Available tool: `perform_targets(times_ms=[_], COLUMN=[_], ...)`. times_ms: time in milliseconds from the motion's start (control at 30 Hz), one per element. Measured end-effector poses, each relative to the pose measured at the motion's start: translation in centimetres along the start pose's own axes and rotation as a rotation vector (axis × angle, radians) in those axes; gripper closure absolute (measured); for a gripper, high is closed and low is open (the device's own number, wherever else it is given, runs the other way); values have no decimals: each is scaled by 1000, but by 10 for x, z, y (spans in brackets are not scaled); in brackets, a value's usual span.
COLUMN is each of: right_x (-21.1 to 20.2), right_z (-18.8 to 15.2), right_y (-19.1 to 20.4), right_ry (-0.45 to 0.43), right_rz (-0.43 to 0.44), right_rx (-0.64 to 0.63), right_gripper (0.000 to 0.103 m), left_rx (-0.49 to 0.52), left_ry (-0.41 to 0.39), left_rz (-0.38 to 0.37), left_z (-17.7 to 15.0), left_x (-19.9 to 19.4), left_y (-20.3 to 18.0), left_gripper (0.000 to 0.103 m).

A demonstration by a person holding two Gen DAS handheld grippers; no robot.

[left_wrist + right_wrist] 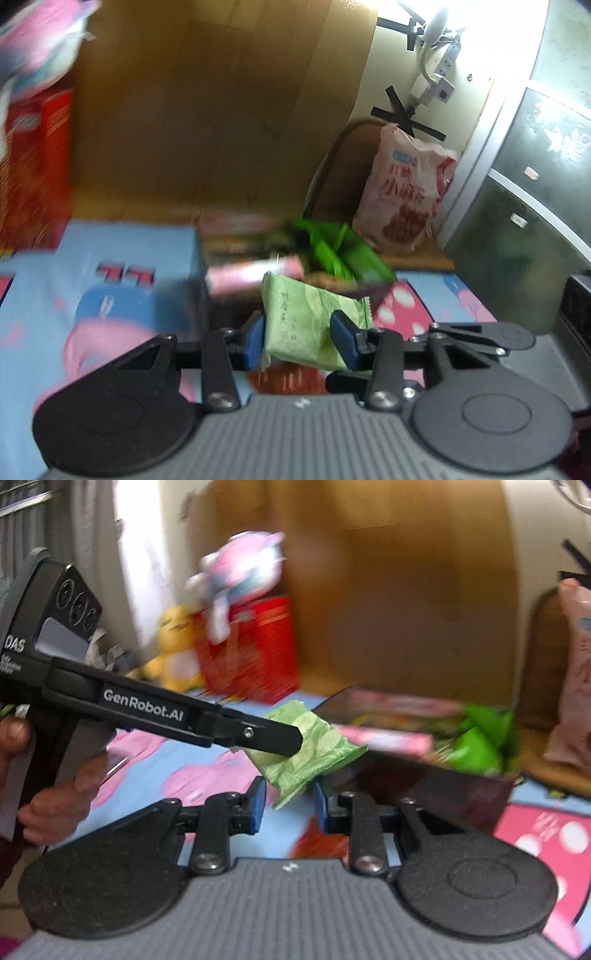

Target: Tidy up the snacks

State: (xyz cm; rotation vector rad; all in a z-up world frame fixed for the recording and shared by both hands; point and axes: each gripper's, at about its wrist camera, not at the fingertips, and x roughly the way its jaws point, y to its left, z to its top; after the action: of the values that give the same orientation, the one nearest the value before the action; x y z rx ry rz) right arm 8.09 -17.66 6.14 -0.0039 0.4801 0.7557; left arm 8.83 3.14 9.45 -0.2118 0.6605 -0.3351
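Note:
My left gripper (300,338) is shut on a pale green snack packet (308,325) and holds it above the blue patterned cloth, just in front of a dark box (424,786) of snacks. The same packet (314,749) shows in the right wrist view, clamped by the left gripper (291,744), which reaches in from the left. My right gripper (289,806) is open and empty, directly below the packet's lower corner. The box holds bright green packets (343,254) and a pink bar (255,277). A red packet (288,380) lies under my left gripper.
A red carton (251,650) with a pink-and-white plush toy (243,566) on top stands at the back left, next to a yellow plush (173,646). A large pink snack bag (406,192) leans on a chair at the back right. A light blue box (122,273) lies at the left.

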Motion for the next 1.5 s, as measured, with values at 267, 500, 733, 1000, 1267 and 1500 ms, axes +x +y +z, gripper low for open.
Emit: perform_targets(times_ms=[267, 500, 733, 1000, 1267, 1500], right_x=[22, -25, -38, -37, -52, -66], right_z=[3, -32, -75, -102, -117, -132], right_y=[-54, -64, -47, -9, 1, 13], right_ry=[-63, -132, -59, 63, 60, -8], right_rz=[-191, -164, -152, -251, -246, -234], right_rx=[136, 230, 334, 210, 214, 289], right_gripper=[67, 57, 57, 57, 57, 49], left_rx=[16, -13, 28, -16, 20, 38], left_ry=[-18, -66, -25, 79, 66, 51], left_rz=[160, 136, 299, 396, 436, 446], left_z=[33, -1, -57, -110, -130, -142], left_x=[72, 34, -2, -11, -23, -29], left_y=[3, 9, 2, 16, 9, 2], left_gripper=[53, 52, 45, 45, 39, 30])
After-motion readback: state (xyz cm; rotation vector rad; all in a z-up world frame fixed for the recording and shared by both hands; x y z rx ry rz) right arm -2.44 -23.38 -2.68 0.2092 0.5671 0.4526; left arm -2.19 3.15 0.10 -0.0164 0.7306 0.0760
